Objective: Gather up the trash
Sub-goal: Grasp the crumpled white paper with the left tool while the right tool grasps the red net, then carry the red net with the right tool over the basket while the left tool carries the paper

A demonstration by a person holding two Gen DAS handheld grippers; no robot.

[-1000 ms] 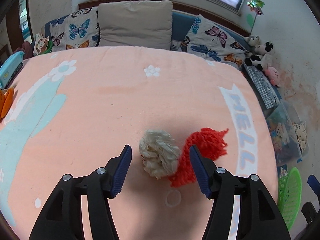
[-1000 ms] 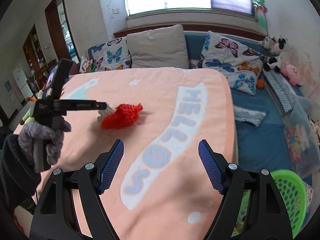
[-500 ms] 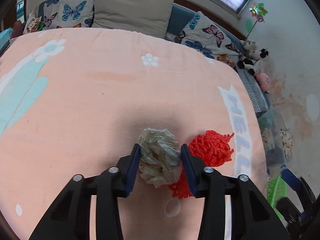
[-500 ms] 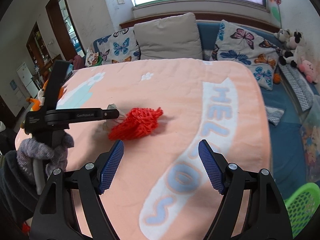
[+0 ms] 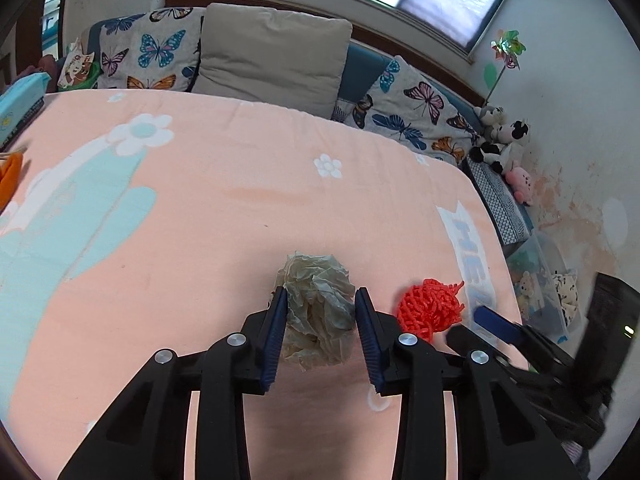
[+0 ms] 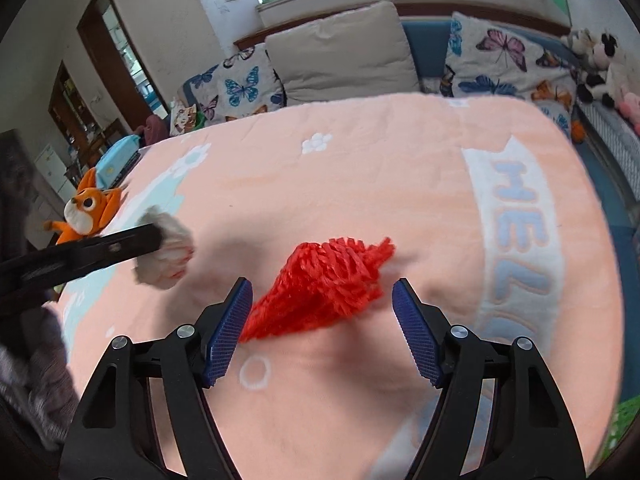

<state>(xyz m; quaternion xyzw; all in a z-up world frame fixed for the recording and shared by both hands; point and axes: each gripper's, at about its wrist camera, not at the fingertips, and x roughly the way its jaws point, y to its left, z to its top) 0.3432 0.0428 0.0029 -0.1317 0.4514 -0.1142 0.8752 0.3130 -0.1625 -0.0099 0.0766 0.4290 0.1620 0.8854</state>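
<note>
My left gripper (image 5: pixel 318 300) is shut on a crumpled off-white paper ball (image 5: pixel 316 312) and holds it above the peach blanket (image 5: pixel 224 208). The ball also shows in the right wrist view (image 6: pixel 164 256), lifted at the left. A red mesh net (image 6: pixel 324 284) lies on the blanket. My right gripper (image 6: pixel 322 294) is open, its jaws on either side of the net's near end. The net shows in the left wrist view (image 5: pixel 430 308) to the right of the ball, with the right gripper's blue fingertip (image 5: pixel 494 322) beside it.
Butterfly pillows (image 5: pixel 412 108) and a beige cushion (image 5: pixel 276 52) line the far edge. An orange fox toy (image 6: pixel 86 210) sits at the blanket's left edge. Plush toys (image 5: pixel 500 140) and a clear storage box (image 5: pixel 548 284) stand on the right. A green basket (image 6: pixel 624 420) shows low right.
My left gripper closed on the paper ball and lifted it off the blanket. My right gripper moved forward and left until its open jaws straddle the red net.
</note>
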